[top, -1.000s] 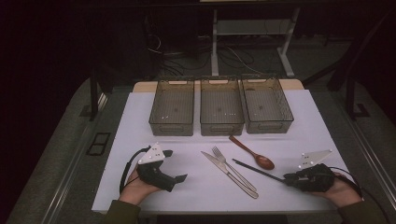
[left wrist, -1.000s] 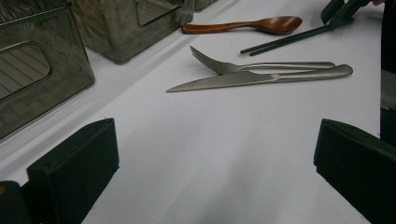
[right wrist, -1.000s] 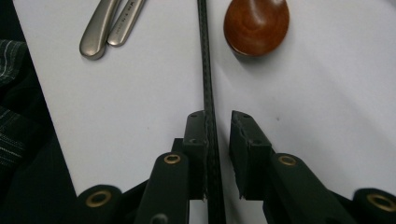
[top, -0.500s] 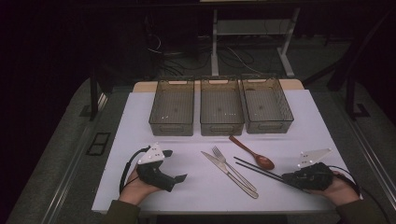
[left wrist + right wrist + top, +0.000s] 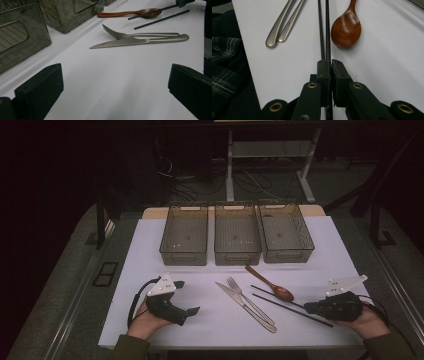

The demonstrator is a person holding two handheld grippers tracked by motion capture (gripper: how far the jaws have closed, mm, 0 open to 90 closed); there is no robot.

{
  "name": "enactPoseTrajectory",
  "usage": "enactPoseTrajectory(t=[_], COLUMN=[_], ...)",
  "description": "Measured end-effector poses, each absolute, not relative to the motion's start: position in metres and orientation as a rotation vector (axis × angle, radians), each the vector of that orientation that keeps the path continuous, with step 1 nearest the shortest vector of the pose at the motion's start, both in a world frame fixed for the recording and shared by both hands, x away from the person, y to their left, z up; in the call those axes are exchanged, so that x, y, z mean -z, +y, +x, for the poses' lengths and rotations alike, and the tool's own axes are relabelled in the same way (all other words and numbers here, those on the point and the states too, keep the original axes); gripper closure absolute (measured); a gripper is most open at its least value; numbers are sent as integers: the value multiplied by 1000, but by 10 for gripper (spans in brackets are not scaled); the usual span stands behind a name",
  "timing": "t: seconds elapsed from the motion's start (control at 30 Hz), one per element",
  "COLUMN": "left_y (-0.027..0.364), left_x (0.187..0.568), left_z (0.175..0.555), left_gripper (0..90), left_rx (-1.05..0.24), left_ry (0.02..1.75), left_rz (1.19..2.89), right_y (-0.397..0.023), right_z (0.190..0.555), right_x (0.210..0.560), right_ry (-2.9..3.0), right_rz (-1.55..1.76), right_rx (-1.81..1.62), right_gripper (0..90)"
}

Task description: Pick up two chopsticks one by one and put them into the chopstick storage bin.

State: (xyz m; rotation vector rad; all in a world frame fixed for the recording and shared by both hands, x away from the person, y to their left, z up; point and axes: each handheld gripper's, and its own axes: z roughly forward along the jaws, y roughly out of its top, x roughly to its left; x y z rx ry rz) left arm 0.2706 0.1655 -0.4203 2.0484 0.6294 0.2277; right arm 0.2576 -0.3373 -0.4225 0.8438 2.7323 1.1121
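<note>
Chopstick [image 5: 327, 30] clamped between right tool [image 5: 330, 65] pads.

A high camera looks forward and down over the white table [image 5: 150, 250]; both gripper cameras skim it closely, sharing the wooden spoon [image 5: 125, 13].

Fork [image 5: 140, 35] beside knife [image 5: 140, 41], jaws apart

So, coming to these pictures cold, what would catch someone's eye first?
Probably the right gripper at the table's near right, its jaws having just closed on a black chopstick, with the second chopstick lying alongside. Next, the cutlery laid out mid-table: a knife, a fork and a brown wooden spoon. Behind them stand three empty bins in a row, while the left gripper waits open at the near left.
</note>
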Motion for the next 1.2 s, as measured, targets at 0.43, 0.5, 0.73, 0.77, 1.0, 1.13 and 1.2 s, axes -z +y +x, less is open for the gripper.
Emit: enactPoseTrajectory(t=[0.43, 0.5, 0.73, 0.77, 1.0, 1.13, 1.2], left_y=[164, 166, 170, 170, 171, 170, 169], left_x=[424, 426, 427, 426, 428, 431, 432], left_z=[272, 270, 268, 267, 265, 265, 267], left_gripper=[0, 0, 0, 0, 0, 0, 0], left_rx=[-220, -212, -226, -225, -238, -231, -226], left_ry=[640, 641, 638, 644, 636, 636, 642], left_rz=[2041, 2045, 2043, 2039, 2022, 2031, 2027], right_y=[-340, -339, -332, -331, -323, -318, -314], right_z=[261, 263, 272, 273, 282, 289, 292], right_x=[412, 410, 403, 402, 399, 398, 396], right_ry=[2680, 2669, 2651, 2646, 2644, 2637, 2630], right_rz=[873, 889, 894, 893, 896, 906, 908], right_rx=[-1158, -1161, -1168, -1175, -1177, -1188, -1196], right_gripper=[843, 843, 843, 842, 843, 843, 842])
